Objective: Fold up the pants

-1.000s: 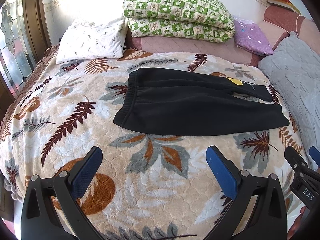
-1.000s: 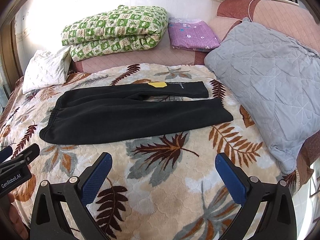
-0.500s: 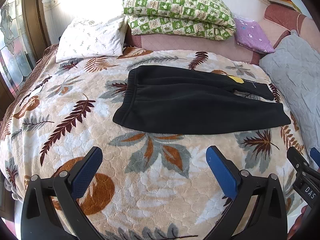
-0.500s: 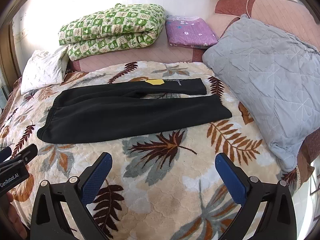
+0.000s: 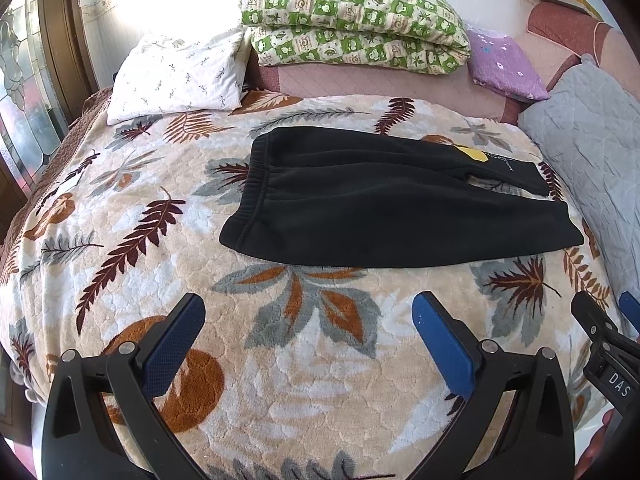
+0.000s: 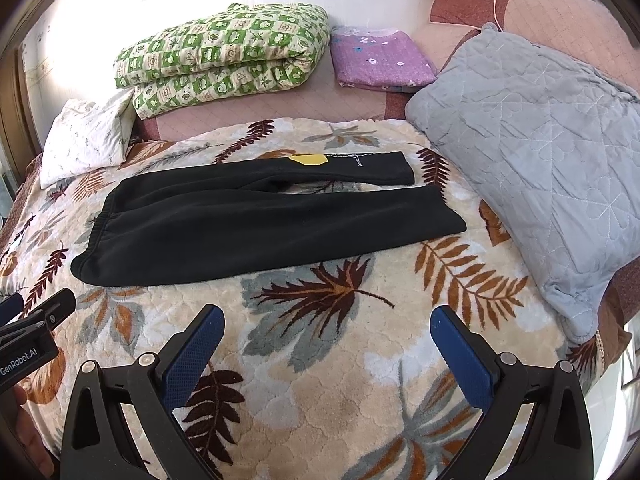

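Two grippers hang over the near part of the bed point(image 5: 120, 168), and since one second ago we have moved both slightly forward toward the pants point(image 5: 384, 208); the garment sits a little lower and nearer in both wrist views. Taking the pants as landmark and reading left to right: the waistband point(image 5: 252, 188) lies at the left end, the two legs run rightward, and the yellow patch point(image 6: 308, 159) marks the far leg near its cuff. The pants have not shifted on the leaf-pattern blanket point(image 6: 320, 344); they lie flat, legs slightly parted, no fold made.

We hold the left gripper point(image 5: 308, 332) near the waistband end, well short of the near edge, jaws spread wide and empty. We hold the right gripper point(image 6: 326, 344) near the cuff end, likewise wide and empty. We judge this to be the approach step; no fabric is touched yet.
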Motion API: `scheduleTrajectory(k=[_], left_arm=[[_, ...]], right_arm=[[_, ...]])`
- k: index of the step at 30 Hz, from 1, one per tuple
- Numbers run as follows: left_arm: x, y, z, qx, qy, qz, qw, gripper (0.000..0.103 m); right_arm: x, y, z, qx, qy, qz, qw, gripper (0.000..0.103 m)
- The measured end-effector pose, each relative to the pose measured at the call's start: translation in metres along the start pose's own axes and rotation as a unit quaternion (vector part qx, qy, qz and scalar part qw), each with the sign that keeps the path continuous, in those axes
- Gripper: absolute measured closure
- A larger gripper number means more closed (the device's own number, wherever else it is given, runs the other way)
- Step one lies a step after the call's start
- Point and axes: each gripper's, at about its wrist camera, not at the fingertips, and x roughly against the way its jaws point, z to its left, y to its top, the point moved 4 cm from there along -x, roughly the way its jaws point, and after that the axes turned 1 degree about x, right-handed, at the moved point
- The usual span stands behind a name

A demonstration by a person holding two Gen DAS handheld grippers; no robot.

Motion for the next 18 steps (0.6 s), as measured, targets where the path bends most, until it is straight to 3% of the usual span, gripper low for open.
scheduleTrajectory(k=[18], left_arm=[[-0.016, 0.008, -0.012, -0.013, 0.002, 0.013, 0.9998, 0.000]], right_arm=[[-0.020, 0.004, 0.000, 0.000, 0.006, 0.015, 1.000, 0.000]])
